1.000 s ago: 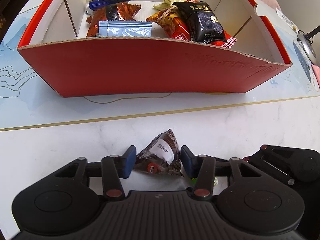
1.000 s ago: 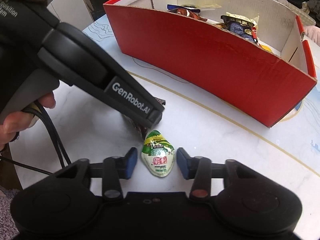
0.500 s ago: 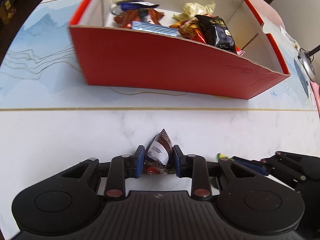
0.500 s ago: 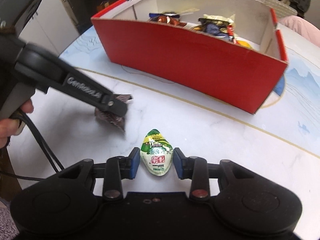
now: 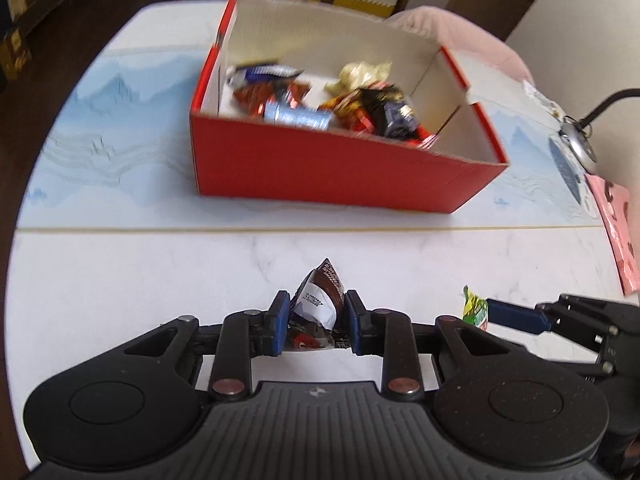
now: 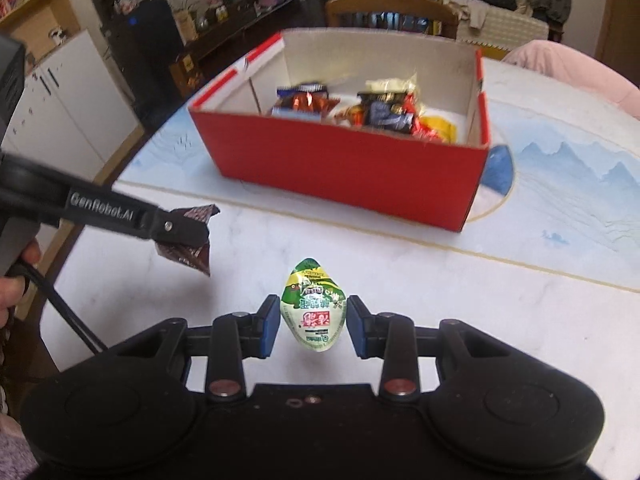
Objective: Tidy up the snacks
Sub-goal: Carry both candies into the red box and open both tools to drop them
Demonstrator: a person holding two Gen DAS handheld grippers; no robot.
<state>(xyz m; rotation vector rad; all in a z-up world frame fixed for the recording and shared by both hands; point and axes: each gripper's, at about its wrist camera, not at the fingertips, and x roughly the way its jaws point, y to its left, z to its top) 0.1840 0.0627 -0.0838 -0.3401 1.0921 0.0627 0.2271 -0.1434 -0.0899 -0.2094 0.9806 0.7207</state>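
Left tool pinches a brown snack packet; right tool pinches a green snack packet, both above the table, near the red box. Risk: slick wrappers slipping from the blue pads. Only the right view shows the brown packet dangling clear of the table.
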